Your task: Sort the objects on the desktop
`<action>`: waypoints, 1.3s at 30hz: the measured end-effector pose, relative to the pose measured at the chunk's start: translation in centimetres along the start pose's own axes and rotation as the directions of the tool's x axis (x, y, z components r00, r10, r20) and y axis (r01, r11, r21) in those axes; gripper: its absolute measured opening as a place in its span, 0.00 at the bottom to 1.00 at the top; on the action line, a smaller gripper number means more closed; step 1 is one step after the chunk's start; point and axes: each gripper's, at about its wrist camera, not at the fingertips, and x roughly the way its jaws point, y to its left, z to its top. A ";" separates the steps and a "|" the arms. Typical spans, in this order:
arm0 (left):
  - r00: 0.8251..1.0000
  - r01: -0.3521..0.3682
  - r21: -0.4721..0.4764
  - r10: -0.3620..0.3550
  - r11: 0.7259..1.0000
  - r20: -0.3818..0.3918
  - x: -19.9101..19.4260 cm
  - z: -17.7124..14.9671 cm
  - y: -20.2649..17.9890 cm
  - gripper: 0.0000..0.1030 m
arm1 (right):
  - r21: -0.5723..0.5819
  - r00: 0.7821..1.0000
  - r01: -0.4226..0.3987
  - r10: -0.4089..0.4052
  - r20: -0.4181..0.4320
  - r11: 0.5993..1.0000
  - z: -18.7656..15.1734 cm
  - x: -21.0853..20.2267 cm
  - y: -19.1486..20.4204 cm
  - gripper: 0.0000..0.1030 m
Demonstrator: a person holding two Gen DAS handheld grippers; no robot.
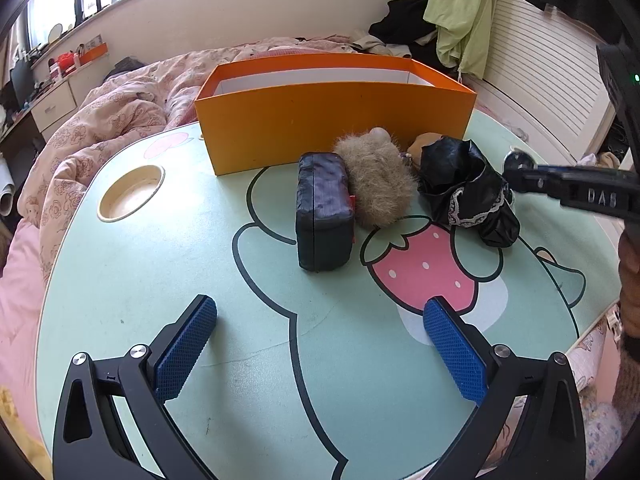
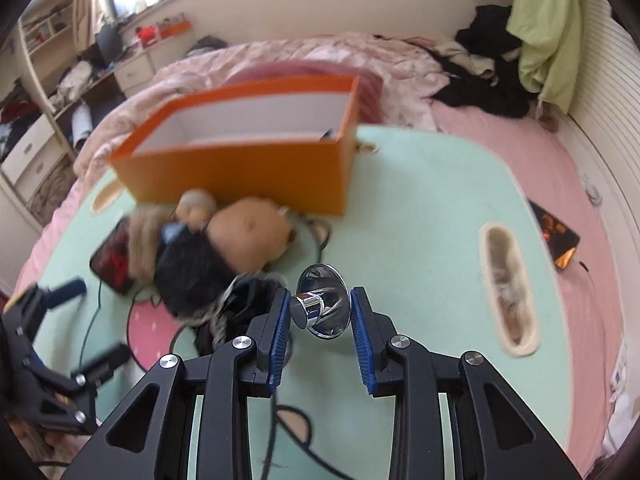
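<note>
While the right tool (image 2: 318,309) pinches a chrome knob (image 2: 322,307), the left tool (image 1: 320,322) hangs spread wide above the table (image 1: 132,280).

Nearest, the knob is shiny, a short round stub on a flared mirror-like disc, held clear of the mint-green top between blue ribbed pads (image 2: 362,344); beyond it lie a black lace-trimmed cloth (image 1: 468,192), a tan furry toy (image 1: 376,184) and a dark padded pouch (image 1: 324,208), crowded together, pouch touching toy; farthest, an orange box (image 1: 332,120) stands open, white inside.
</note>
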 end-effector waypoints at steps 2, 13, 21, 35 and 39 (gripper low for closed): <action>1.000 0.000 0.001 0.000 1.000 0.000 0.0 0.0 0.0 1.00 | -0.033 1.000 -0.019 0.019 0.004 0.999 0.0 0.8 1.6 0.28; 1.000 0.001 -0.001 -0.001 1.000 0.001 0.0 0.0 0.0 1.00 | 0.004 0.985 -0.060 0.058 0.160 0.998 -3.4 -2.1 1.8 0.71; 1.000 0.000 0.000 0.000 1.000 0.002 0.0 -0.1 0.0 1.00 | -0.081 0.988 0.024 -0.012 0.154 0.996 -5.8 -0.9 2.7 1.00; 1.000 0.005 -0.008 -0.005 1.000 -0.008 -0.2 0.0 0.3 1.00 | -0.077 0.987 0.021 -0.009 0.162 0.997 -6.0 -0.9 2.4 1.00; 0.996 0.048 -0.009 -0.049 0.999 -0.074 -0.6 1.7 1.3 1.00 | -0.076 0.987 0.021 -0.008 0.162 0.997 -6.0 -0.9 2.4 1.00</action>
